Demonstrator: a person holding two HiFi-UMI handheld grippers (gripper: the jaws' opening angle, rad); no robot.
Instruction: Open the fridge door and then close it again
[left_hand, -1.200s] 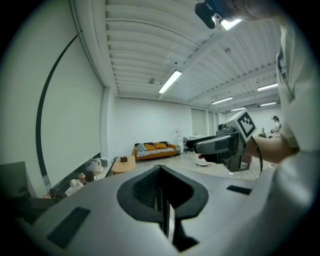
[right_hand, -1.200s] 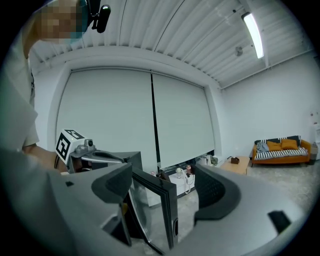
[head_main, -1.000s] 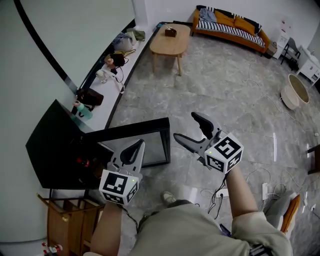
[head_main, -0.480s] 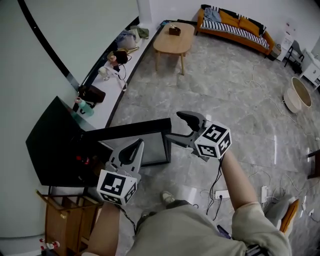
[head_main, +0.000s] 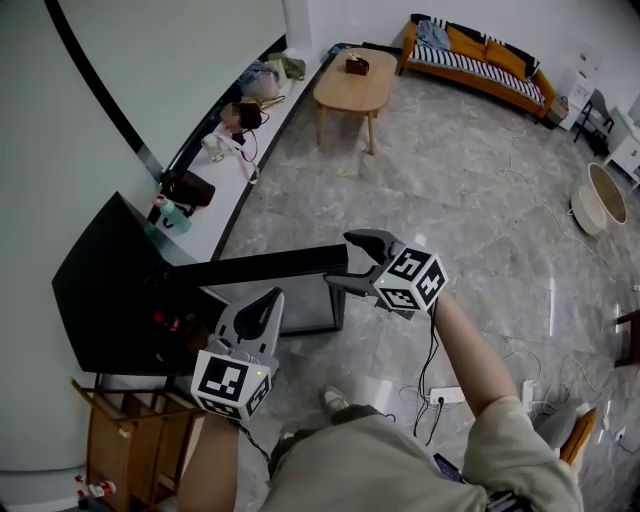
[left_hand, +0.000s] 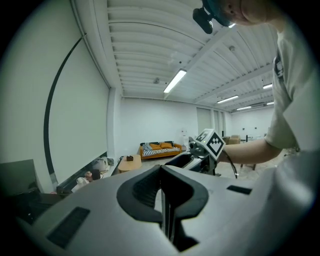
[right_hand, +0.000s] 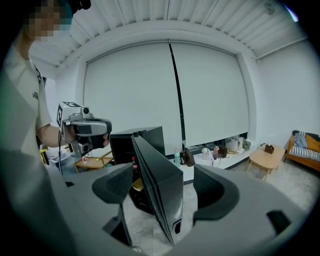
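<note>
A small black fridge (head_main: 105, 290) stands at the left with its door (head_main: 285, 265) swung wide open toward me. My right gripper (head_main: 342, 262) is open, one jaw on each side of the door's free edge; the pads do not press on it. In the right gripper view the door (right_hand: 155, 175) runs edge-on between the two jaws, with items on the fridge (right_hand: 142, 137) shelves behind. My left gripper (head_main: 268, 300) is shut and holds nothing, hovering just in front of the fridge's open interior. The left gripper view shows its jaws (left_hand: 162, 175) closed together and the right gripper (left_hand: 202, 150) beyond.
A wooden side table (head_main: 130, 440) stands just below the fridge. A low ledge (head_main: 215, 140) along the wall carries bags and a bottle. Farther off are a coffee table (head_main: 352, 85) and an orange sofa (head_main: 470, 55). Cables and a power strip (head_main: 445, 395) lie on the floor.
My right gripper has come down and to the left, from beside the door to astride its free edge. The left gripper and the door have hardly moved.
</note>
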